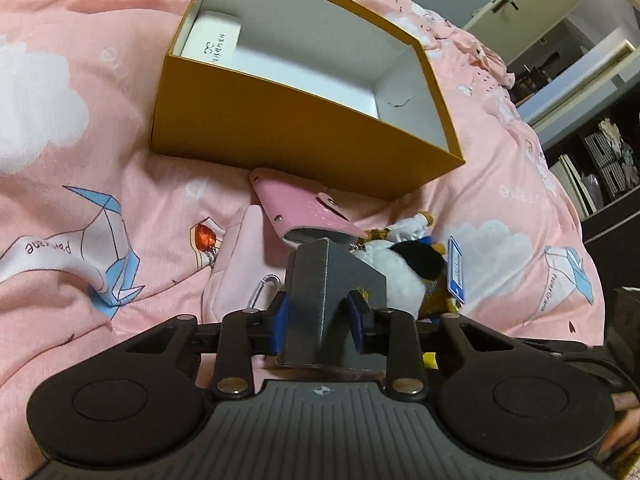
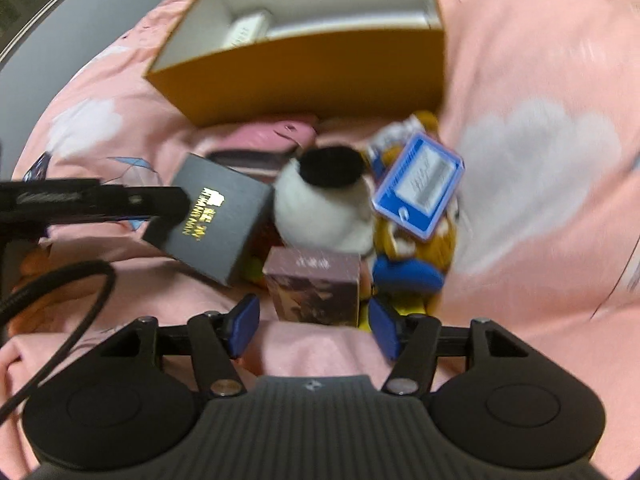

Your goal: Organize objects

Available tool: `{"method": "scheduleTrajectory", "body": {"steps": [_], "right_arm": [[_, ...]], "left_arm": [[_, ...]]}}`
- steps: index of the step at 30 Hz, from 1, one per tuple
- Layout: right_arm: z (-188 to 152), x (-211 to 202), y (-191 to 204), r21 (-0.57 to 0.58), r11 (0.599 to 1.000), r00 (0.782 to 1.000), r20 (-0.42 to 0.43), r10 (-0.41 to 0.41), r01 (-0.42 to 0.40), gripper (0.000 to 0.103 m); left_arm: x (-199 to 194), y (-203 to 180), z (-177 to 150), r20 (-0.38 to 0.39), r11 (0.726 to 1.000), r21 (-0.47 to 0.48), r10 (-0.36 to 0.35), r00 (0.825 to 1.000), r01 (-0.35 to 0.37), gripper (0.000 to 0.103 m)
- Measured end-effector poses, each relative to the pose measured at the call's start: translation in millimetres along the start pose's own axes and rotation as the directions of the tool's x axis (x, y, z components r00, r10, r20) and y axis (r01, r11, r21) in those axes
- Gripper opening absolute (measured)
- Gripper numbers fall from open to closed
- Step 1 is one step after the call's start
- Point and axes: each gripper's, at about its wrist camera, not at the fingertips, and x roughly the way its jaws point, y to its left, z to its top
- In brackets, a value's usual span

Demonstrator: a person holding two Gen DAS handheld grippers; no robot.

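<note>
Left claw (image 1: 320, 312): clamped on dark grey box (image 1: 324, 300), tilted, just before yellow box (image 1: 280, 128). Right claw (image 2: 312, 326): spread, flanking upright brown box (image 2: 316, 288), long axis vertical, nearer than yellow box.

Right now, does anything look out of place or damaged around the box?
Nothing is spilled or broken. The orange box sits askew on the rumpled pink bedding, with a small dark mark on its white lining. The left gripper holds the dark gift box tilted; the right gripper is open.
</note>
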Motion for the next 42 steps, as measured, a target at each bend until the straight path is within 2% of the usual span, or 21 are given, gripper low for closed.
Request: {"method": "scheduleTrajectory", "body": {"steps": [4, 7, 9, 12, 16, 19, 24, 29, 36, 42], "right_arm": [[0.9, 14.8, -5.5, 0.045, 0.999, 1.000, -0.002, 0.015, -0.014, 0.063], [2.0, 26.0, -6.9, 0.056, 0.998, 0.999, -0.016, 0.032, -0.031, 0.064], [2.5, 30.5, -6.7, 0.058, 0.997, 0.999, -0.020, 0.042, -0.041, 0.064], [3.9, 36.5, -4.5, 0.052, 0.998, 0.999, -0.026, 0.042, -0.040, 0.064], [6.8, 44.1, -1.3, 0.045, 0.998, 0.999, -0.031, 0.040, -0.038, 0.066], [8.6, 48.7, 2.3, 0.029, 0.999, 0.999, -0.035, 0.025, -0.024, 0.065], [6.6, 42.0, 6.5, 0.019, 1.000, 1.000, -0.011, 0.013, -0.012, 0.063], [6.0, 17.6, 10.8, -0.003, 1.000, 0.999, 0.043, 0.009, -0.009, 0.063], [12.5, -20.9, 16.9, -0.046, 0.999, 0.987, 0.156, 0.023, -0.016, 0.063], [31.0, -42.9, 15.3, -0.063, 0.998, 0.975, 0.219, 0.043, -0.030, 0.063]], "left_arm": [[7.9, 7.0, 0.5, -0.032, 0.998, -0.057, -0.005, 0.999, 0.003, 0.040], [16.1, 14.2, -0.4, -0.061, 0.995, -0.102, -0.012, 0.998, 0.006, 0.050], [20.3, 16.7, -0.5, -0.077, 0.993, -0.120, -0.023, 0.997, 0.014, 0.062], [27.8, 19.7, 0.3, -0.095, 0.990, -0.137, -0.036, 0.995, 0.023, 0.071], [35.8, 24.6, 1.8, -0.104, 0.985, -0.166, -0.056, 0.993, 0.039, 0.078], [37.0, 23.9, 1.6, -0.096, 0.986, -0.163, -0.063, 0.993, 0.047, 0.074], [23.6, 20.6, -1.0, -0.040, 0.988, -0.152, -0.048, 0.998, 0.041, 0.054], [5.2, 11.4, -2.8, 0.012, 0.994, -0.099, -0.035, 0.999, 0.036, 0.043], [-14.3, -8.8, -2.7, 0.087, 1.000, 0.011, 0.004, 0.996, -0.005, 0.040], [-32.4, -14.8, 7.8, 0.142, 1.000, 0.007, -0.031, 0.989, 0.030, 0.040]]}}
